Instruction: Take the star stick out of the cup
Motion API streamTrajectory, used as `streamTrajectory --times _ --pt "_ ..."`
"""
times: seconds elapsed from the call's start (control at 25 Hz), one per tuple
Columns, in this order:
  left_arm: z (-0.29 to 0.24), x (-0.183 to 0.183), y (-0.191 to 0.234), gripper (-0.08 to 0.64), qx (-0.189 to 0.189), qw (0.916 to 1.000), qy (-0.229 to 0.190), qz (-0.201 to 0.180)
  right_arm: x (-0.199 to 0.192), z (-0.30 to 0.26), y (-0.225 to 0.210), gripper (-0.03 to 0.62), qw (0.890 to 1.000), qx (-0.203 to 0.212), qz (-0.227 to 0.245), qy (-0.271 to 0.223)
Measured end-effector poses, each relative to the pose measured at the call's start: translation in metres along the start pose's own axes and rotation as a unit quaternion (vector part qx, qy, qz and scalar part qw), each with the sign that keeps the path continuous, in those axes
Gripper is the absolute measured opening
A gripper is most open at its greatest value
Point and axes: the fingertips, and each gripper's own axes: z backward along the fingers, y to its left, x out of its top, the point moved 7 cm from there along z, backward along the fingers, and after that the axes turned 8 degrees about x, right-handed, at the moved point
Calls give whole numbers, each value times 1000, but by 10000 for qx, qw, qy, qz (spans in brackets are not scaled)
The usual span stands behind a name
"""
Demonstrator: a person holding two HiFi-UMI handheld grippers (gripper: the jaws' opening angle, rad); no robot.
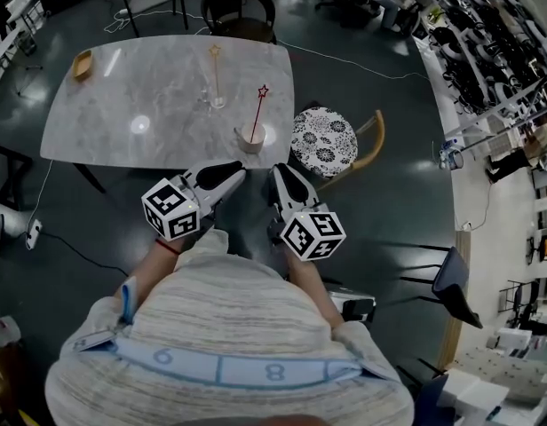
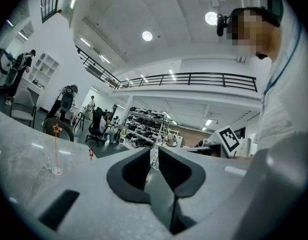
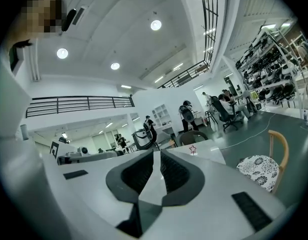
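A thin red star stick (image 1: 257, 114) stands tilted in a small tan cup (image 1: 251, 137) near the front edge of the marble table (image 1: 122, 114). Its star also shows small in the left gripper view (image 2: 91, 154) and in the right gripper view (image 3: 192, 149). My left gripper (image 1: 233, 169) and right gripper (image 1: 278, 171) hang side by side just short of the table edge, close to my body. Both are shut and empty, as the left gripper (image 2: 153, 154) and right gripper (image 3: 157, 154) show in their own views.
A yellow star stick (image 1: 216, 69) stands in a clear glass (image 1: 218, 100) further back on the table. A small wooden tray (image 1: 83, 64) lies at the far left corner. A patterned-cushion chair (image 1: 324, 140) stands right of the cup; another chair (image 1: 240, 11) is behind the table.
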Motion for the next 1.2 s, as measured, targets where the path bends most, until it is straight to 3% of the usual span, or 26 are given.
streamTrajectory --times 0.52,1.2 --pt "-29 26 89 61 -219 9997 107 26 9 -92 -12 12 10000 -48 -14 41" --pt "-36 51 195 61 -426 9990 121 60 5 -174 -39 12 9976 -686 46 63"
